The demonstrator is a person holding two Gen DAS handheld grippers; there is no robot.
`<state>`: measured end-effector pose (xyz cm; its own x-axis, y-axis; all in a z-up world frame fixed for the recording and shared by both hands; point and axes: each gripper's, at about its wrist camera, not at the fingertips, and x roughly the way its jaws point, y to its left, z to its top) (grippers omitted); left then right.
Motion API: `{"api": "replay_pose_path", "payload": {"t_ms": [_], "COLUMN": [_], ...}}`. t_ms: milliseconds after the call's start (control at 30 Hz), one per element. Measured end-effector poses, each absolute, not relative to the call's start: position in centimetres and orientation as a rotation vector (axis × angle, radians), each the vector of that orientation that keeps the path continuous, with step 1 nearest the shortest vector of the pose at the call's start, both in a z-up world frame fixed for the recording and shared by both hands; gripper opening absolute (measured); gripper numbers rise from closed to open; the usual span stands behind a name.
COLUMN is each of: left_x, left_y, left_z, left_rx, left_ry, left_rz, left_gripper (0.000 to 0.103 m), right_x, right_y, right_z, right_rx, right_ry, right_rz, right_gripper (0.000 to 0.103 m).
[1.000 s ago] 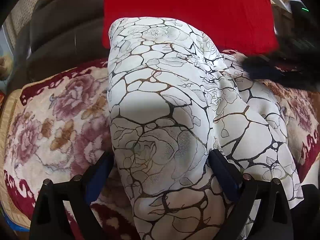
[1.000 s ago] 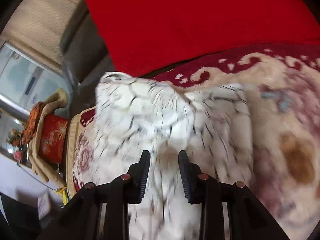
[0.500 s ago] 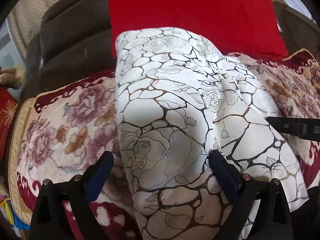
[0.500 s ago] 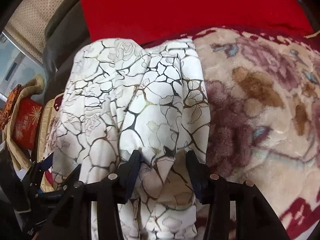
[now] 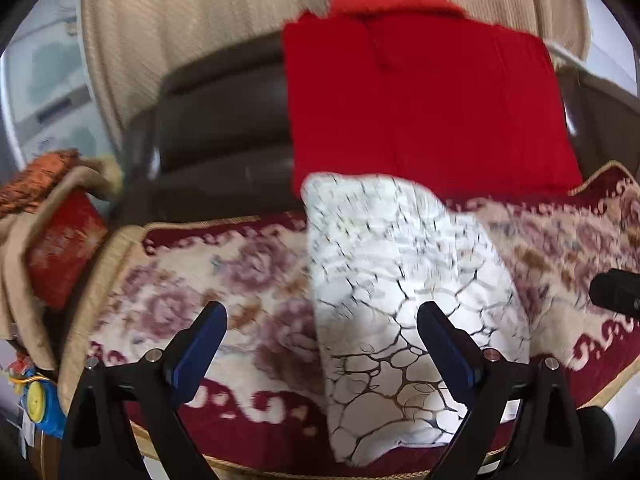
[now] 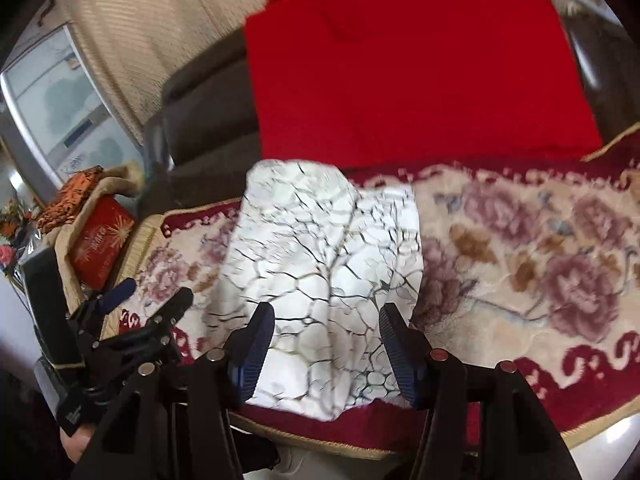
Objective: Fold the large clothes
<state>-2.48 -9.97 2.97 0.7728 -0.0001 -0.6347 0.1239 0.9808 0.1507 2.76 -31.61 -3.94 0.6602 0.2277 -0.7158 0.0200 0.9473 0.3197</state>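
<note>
Both grippers pulled back from the folded white garment (image 5: 400, 280), right gripper (image 6: 326, 324) jaws just spread – empty, left gripper (image 5: 322, 328) jaws wide apart, floral blanket (image 6: 520, 240) beneath, red cushion (image 5: 420, 100) behind.

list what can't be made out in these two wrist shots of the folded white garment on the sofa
- Left wrist view: white patterned garment, far half smeared by motion blur, so its folds and far edge are unclear.
- Right wrist view: the garment's near edge sits behind the open right gripper; its lower layers are hidden.
- Right wrist view: left gripper, blurred and side-on.
- Left wrist view: a dark object, cut off by the right edge.
</note>
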Motion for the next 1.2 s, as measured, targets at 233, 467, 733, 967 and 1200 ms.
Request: {"api": "replay_pose_path", "payload": {"t_ms": [233, 467, 733, 967, 1200], "left_x": [-6.4, -10.9, -15.7, -19.5, -22.0], "left_y": [-7.6, -6.6, -5.9, -5.9, -5.9], "left_z": [8.4, 12.2, 15.4, 17.5, 19.0], "left_rx": [0.167, 0.155, 0.123, 0.140, 0.139], "left_ry": [0.574, 0.509, 0.444, 0.361, 0.317], "left_rz": [-0.011, 0.018, 0.035, 0.090, 0.104], "left_gripper": [0.097, 0.097, 0.101, 0.103, 0.103], "right_x": [-3.5, -8.4, -12.2, -14.5, -16.8], "right_y": [-30.1, -28.2, -27.0, -26.5, -26.4], "right_z": [1.8, 5.2, 6.8, 8.0, 9.3], "right_rx": [0.271, 0.251, 0.252, 0.242, 0.251], "right_ry": [0.719, 0.643, 0.607, 0.574, 0.533], "right_rz": [0.113, 0.107, 0.098, 0.106, 0.118], "right_gripper": [0.062, 0.066, 0.066, 0.069, 0.070]}}
